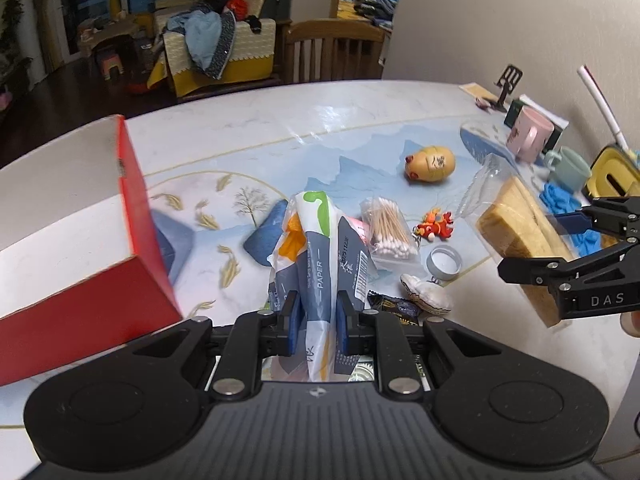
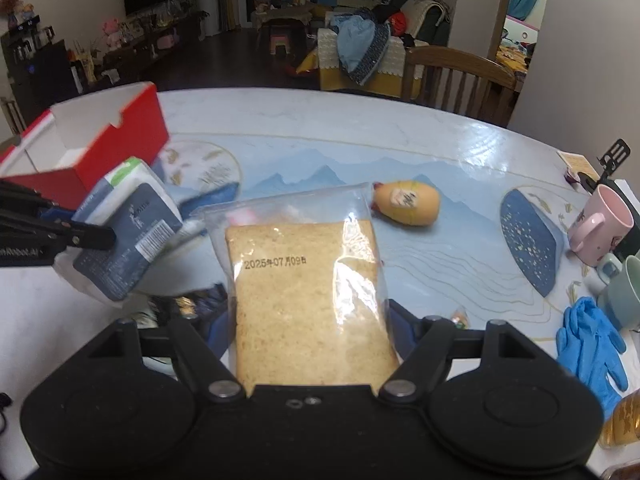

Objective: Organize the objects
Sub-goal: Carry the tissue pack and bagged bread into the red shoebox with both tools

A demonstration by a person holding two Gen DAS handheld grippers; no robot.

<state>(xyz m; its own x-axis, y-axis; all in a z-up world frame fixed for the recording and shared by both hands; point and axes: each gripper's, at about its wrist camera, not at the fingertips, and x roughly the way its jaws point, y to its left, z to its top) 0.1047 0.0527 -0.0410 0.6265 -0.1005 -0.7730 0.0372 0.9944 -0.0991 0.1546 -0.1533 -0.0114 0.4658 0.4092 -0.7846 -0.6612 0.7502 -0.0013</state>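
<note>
My left gripper (image 1: 318, 320) is shut on a soft pack of paper tissues (image 1: 316, 248), white and grey-blue with a green mark, lifted off the table. The same tissue pack (image 2: 128, 236) shows at the left of the right wrist view, pinched by the left fingers (image 2: 86, 238). My right gripper (image 2: 308, 328) is shut on a clear bag of sliced bread (image 2: 304, 292) with a printed date, held above the table. From the left wrist view the bread bag (image 1: 516, 236) hangs at the right in the right gripper (image 1: 548, 248). An open red box (image 1: 76, 224) with a white inside stands at the left.
On the patterned table lie a cotton-swab bag (image 1: 390, 232), a red toy figure (image 1: 436, 226), a bottle cap (image 1: 444, 263), a white shell-like piece (image 1: 428, 294), a dark snack wrapper (image 1: 394, 306) and a yellow egg toy (image 2: 406, 202). Pink mug (image 2: 600, 224), green mug (image 2: 624, 292), blue gloves (image 2: 592, 344) sit right. A wooden chair (image 2: 456, 76) stands behind.
</note>
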